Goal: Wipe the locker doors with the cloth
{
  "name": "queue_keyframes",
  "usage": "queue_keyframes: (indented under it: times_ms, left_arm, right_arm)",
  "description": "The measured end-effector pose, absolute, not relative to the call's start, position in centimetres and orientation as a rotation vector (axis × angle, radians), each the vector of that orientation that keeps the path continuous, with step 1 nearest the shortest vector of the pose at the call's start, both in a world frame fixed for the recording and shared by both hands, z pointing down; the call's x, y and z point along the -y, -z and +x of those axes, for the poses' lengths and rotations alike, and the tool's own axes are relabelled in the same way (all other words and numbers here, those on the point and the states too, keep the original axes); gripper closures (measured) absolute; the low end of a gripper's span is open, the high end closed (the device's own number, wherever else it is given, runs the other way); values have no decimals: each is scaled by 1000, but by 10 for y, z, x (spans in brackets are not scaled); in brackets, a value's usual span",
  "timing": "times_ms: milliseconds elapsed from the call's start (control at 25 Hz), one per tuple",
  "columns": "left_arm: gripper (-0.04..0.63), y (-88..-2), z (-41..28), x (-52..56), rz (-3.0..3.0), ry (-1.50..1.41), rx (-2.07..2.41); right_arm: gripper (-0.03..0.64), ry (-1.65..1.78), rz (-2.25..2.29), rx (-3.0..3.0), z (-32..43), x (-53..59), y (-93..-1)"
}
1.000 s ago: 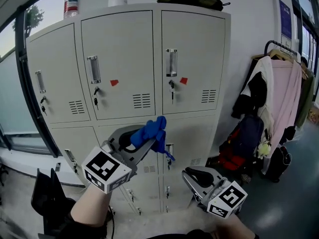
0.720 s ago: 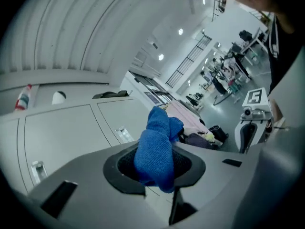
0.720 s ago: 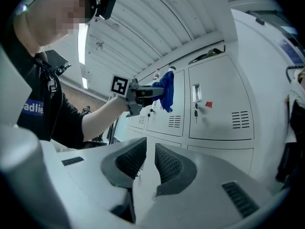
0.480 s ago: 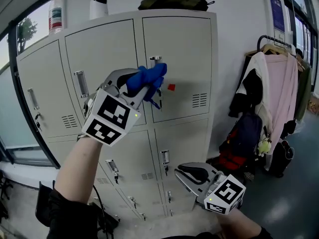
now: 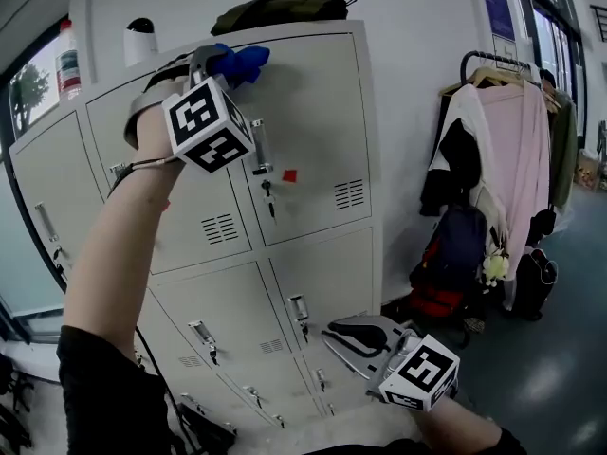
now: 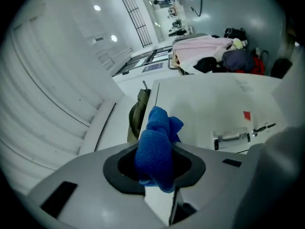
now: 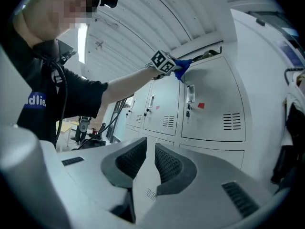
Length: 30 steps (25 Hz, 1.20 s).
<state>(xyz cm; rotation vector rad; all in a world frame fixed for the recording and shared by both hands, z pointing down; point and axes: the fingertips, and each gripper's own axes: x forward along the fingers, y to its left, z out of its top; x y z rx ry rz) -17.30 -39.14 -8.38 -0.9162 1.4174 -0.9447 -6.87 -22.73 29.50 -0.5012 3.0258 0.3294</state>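
**Q:** Cloth (image 5: 237,62) first: where was it found, and how was it held?

**A:** It was found bunched between the jaws of the left gripper (image 5: 216,63), which were closed onto it, with a blue wad left protruding past the tips. It was raised to 11 o'clock in the head view, by the top corner of the upper right locker door (image 5: 318,131). Whether the door was actually touched could not be told.

**Q:** Why was it carried so high?

**A:** A start at the top edge was judged likely, so that the door could be wiped downward in passes.

**Q:** And the right gripper (image 5: 360,335)?

**A:** It was kept low at 6 o'clock with nothing gripped, its jaws drawn almost together with only a thin slit between them. It was judged to be parked clear of the wiping arm.

**Q:** What edges and room were noted?

**A:** A dark bag (image 5: 280,6) was seen on the locker top at 1 o'clock from the cloth, so little room was left upward. The door handle (image 5: 260,148) at 6 o'clock would have to be worked round. Toward 3 o'clock the door face was bare, and the clothes rack (image 5: 493,159) stood well apart.
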Motion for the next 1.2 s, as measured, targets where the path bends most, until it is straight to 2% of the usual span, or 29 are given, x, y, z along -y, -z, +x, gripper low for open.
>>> queue_keyframes:
  times_ms: [320, 520, 1200]
  left_arm:
    - [482, 99, -168, 443, -756, 1100, -1425]
    - [482, 101, -163, 458, -777, 1089, -1453]
    - [485, 101, -31, 517, -801, 1041, -1348]
  right_arm:
    - [565, -326, -536, -3033, -48, 237, -300]
    - [565, -309, -564, -3017, -32, 245, -303]
    - [565, -256, -692, -2954, 15, 273, -311]
